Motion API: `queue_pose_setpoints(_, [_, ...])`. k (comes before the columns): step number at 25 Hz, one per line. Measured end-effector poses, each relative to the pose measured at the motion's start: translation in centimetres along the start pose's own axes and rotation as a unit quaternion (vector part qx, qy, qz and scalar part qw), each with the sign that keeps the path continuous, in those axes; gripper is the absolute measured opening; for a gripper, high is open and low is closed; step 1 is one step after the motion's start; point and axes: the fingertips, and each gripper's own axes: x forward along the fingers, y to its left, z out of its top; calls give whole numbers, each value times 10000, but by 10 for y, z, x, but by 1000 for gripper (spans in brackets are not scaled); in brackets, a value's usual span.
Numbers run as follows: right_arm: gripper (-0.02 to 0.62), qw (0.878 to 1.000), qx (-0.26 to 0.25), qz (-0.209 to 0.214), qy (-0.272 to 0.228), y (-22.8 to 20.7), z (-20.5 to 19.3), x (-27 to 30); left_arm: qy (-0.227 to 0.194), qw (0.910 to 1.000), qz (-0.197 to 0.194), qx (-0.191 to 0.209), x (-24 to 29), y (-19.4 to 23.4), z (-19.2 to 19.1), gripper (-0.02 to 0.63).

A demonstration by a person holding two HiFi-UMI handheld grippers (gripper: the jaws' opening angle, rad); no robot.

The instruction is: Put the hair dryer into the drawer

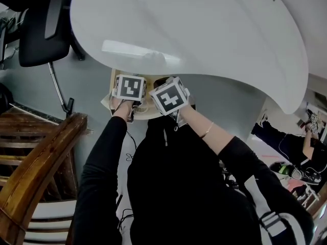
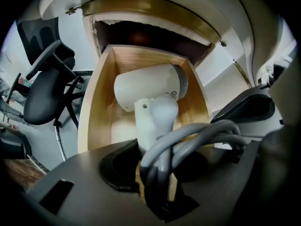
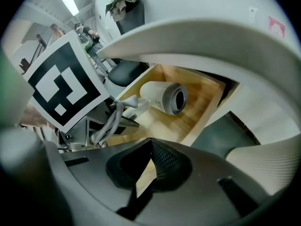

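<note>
The white hair dryer hangs over the open wooden drawer, nozzle pointing right. My left gripper is shut on its handle together with a loop of grey cord. The right gripper view shows the hair dryer low inside the drawer, with the left gripper's marker cube beside it. My right gripper is shut with nothing in it, just in front of the drawer. In the head view both the left gripper and the right gripper sit over the drawer, under the table edge.
A white rounded table top overhangs the drawer. A black office chair stands at the left, also seen in the left gripper view. Brown wooden furniture is at the lower left. Another person sits at the far right.
</note>
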Motion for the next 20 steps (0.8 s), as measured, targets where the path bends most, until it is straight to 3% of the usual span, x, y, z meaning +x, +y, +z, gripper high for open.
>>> queue_pose_setpoints(9, [5,9999,135,2,71,-4,-7,3,54,9996,250,88,2,3,-3,181])
queue_pose_setpoints(20, [5,9999,93,-35,29,-6,-7,2,-6,9997,148,190,3,-6,-5,186])
